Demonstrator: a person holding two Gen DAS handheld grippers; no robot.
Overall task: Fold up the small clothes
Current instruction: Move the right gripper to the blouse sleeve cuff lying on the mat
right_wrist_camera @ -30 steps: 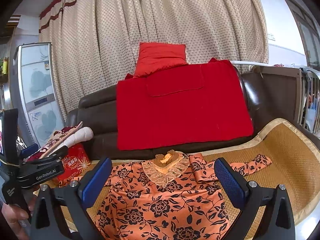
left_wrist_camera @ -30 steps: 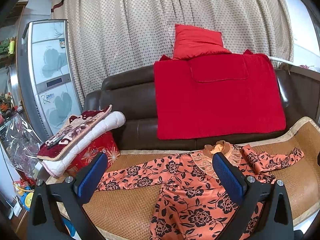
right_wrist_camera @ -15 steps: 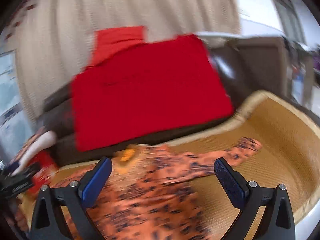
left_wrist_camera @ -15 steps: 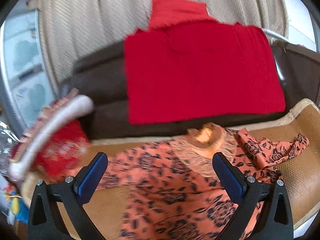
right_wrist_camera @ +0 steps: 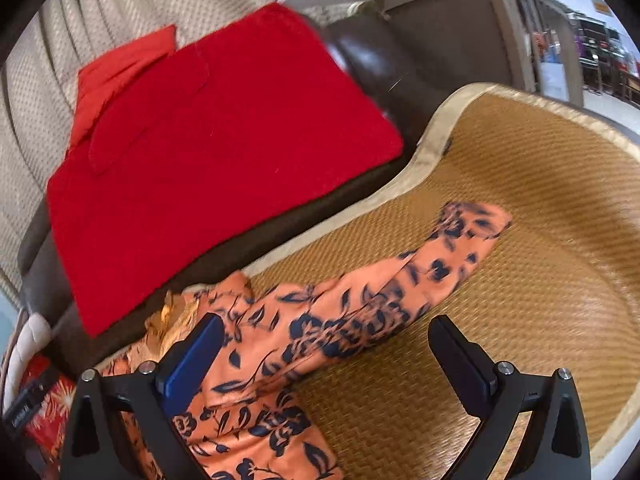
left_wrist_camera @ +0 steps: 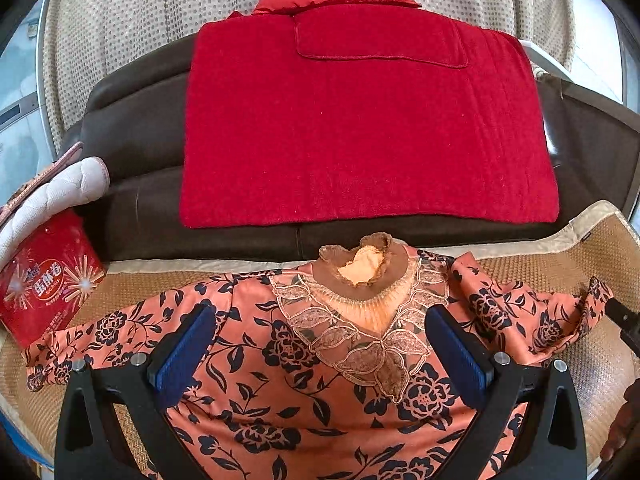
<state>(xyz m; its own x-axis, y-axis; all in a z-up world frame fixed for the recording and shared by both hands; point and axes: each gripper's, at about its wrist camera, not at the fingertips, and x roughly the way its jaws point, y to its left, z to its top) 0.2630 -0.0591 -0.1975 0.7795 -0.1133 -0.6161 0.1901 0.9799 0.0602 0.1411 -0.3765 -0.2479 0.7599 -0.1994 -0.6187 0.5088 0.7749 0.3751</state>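
A: Right, where did we have the top [left_wrist_camera: 320,380] at this point?

B: Flat on the mat [left_wrist_camera: 560,272], face up, collar [left_wrist_camera: 362,264] toward the sofa [left_wrist_camera: 140,140] back. Both sleeves were out to the sides, so the long axis ran left-right across our view.

A: And our tools?

B: Both spread wide, nothing between the fingers. Our left gripper [left_wrist_camera: 320,352] sat over the chest, just below the collar, straddling the lace yoke. Our right gripper [right_wrist_camera: 326,364] was angled toward the right sleeve [right_wrist_camera: 400,276].

A: Which one was closer to that sleeve?

B: The right. The sleeve ran away from it, up and to the right, cuff [right_wrist_camera: 472,220] at the far end on bare mat. The sleeve's near part lay between the jaws, closer to the left pad. We'd judge the sleeve fold-in as the next step, and the right gripper as the one for it.

A: Fabric condition?

B: Orange with a dark floral print, thin and slippery-looking. Body lay fairly smooth; the right sleeve was rumpled near the shoulder. The left sleeve [left_wrist_camera: 100,340] lay straighter, ending near the red box [left_wrist_camera: 44,280]. The right view was motion-blurred, so we couldn't read cuff detail.
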